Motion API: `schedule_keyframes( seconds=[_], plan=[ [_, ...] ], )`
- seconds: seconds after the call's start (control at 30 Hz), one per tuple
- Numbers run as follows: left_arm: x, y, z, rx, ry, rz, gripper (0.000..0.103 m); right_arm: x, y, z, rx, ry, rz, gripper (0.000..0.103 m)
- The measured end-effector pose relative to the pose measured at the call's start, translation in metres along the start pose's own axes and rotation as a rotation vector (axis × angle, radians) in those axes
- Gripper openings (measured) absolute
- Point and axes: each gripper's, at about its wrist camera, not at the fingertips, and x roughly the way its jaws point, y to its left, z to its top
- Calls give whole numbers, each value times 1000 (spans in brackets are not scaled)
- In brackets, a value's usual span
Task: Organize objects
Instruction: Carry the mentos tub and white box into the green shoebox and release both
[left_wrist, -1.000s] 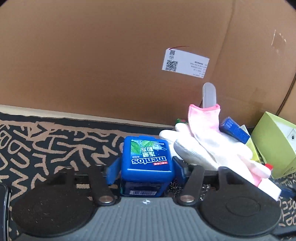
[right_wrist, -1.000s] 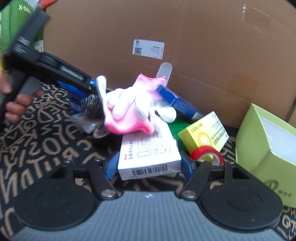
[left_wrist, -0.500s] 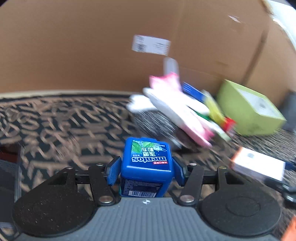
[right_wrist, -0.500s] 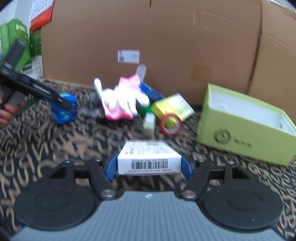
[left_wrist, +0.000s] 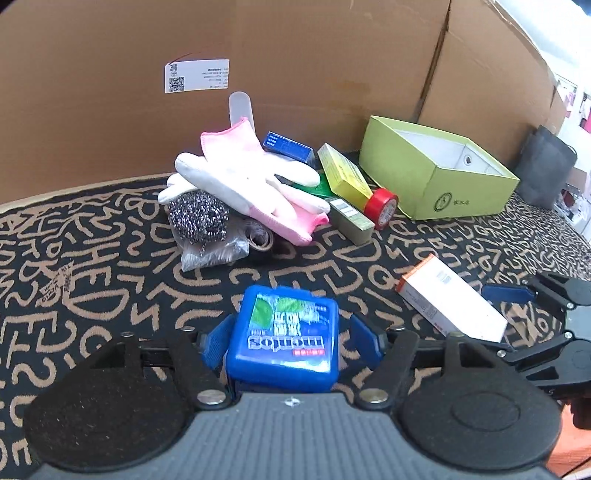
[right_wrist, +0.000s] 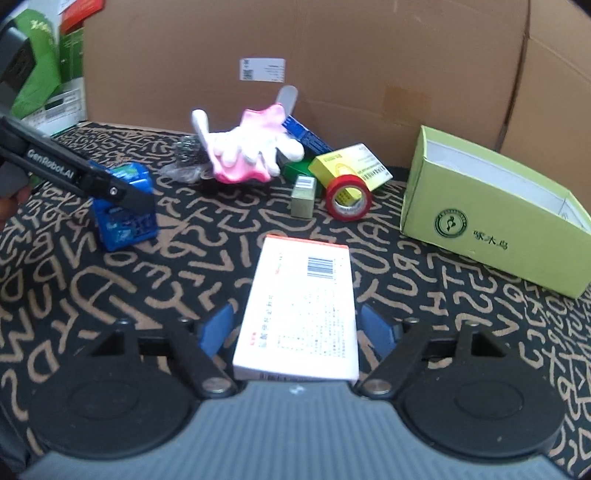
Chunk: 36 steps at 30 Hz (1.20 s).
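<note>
A blue Mentos box (left_wrist: 282, 338) stands on the patterned cloth between the fingers of my left gripper (left_wrist: 288, 341); the blue pads stand slightly apart from its sides. It also shows in the right wrist view (right_wrist: 123, 208). A white medicine box (right_wrist: 299, 314) lies flat on the cloth between the fingers of my right gripper (right_wrist: 295, 330), with gaps on both sides. It also shows in the left wrist view (left_wrist: 450, 297). Both grippers are open.
A pile sits by the cardboard wall: white and pink gloves (left_wrist: 251, 181), steel wool (left_wrist: 197, 218), a blue box (left_wrist: 286, 146), a yellow box (left_wrist: 343, 171), a small olive box (right_wrist: 303, 195) and red tape (right_wrist: 347, 197). An open green box (right_wrist: 495, 206) stands at right.
Both grippers pulled back from the pile with their boxes, set them on the cloth and opened; the white box now lies flat.
</note>
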Motion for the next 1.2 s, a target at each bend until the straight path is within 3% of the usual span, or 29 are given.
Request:
schedule_keyframes(
  seconds=[0.23, 0.3, 0.37, 0.6, 0.8, 0.93, 1.2],
  plan=[
    [14, -11, 0, 84, 27, 29, 67, 18, -5, 5, 46, 20, -8, 74],
    [17, -11, -1, 87, 41, 31, 64, 24, -6, 5, 57, 25, -1, 66],
    [17, -12, -1, 97, 47, 25, 59, 26, -9, 5, 94, 20, 24, 65],
    [5, -39, 14, 171, 34, -137, 59, 4, -28, 5, 153, -26, 33, 65],
    [1, -72, 59, 190, -61, -244, 59, -37, -68, 21, 190, -144, -65, 65],
    [10, -102, 98, 206, -131, -277, 59, -49, -102, 35, 205, -199, -162, 65],
    [58, -157, 162, 160, -209, -329, 59, -34, -175, 70, 230, -244, -336, 65]
  ],
)
